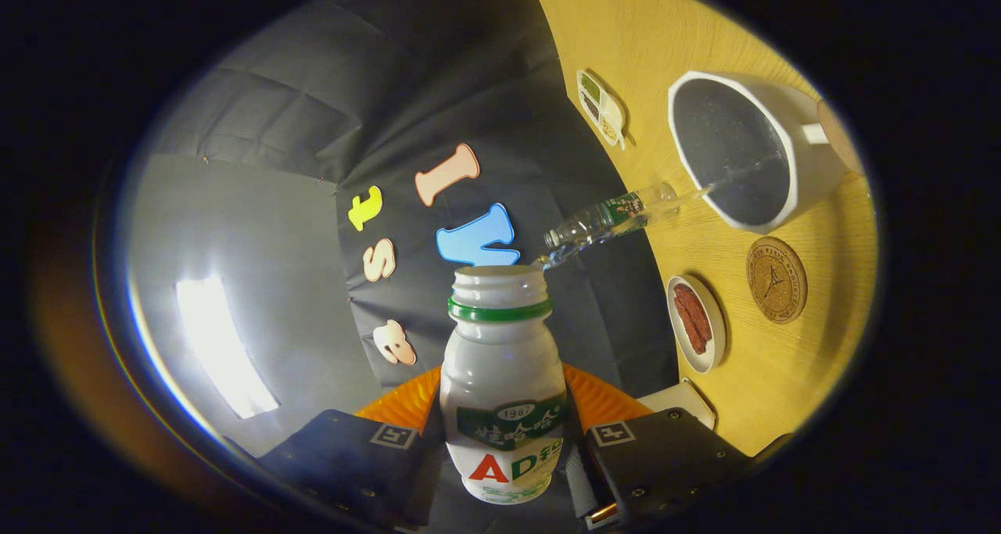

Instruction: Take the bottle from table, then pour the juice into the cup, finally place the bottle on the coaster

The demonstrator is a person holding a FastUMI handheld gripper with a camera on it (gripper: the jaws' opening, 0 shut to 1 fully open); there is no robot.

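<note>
A wooden table (790,393) meets the black cloth wall (438,88). Beside that wall is a grey panel (258,229) with a bright patch of light (223,346) on it.

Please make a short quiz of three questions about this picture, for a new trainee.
1. True or false: the bottle is held between the jaws of the gripper, with its cap off.
2. What lies nearest the round cork coaster? A) a small dish of red pieces B) a fork C) a sponge
3. Fill in: the clear stream from the bottle's mouth ends in the white ____.

Key: 1 true; 2 A; 3 cup.
</note>
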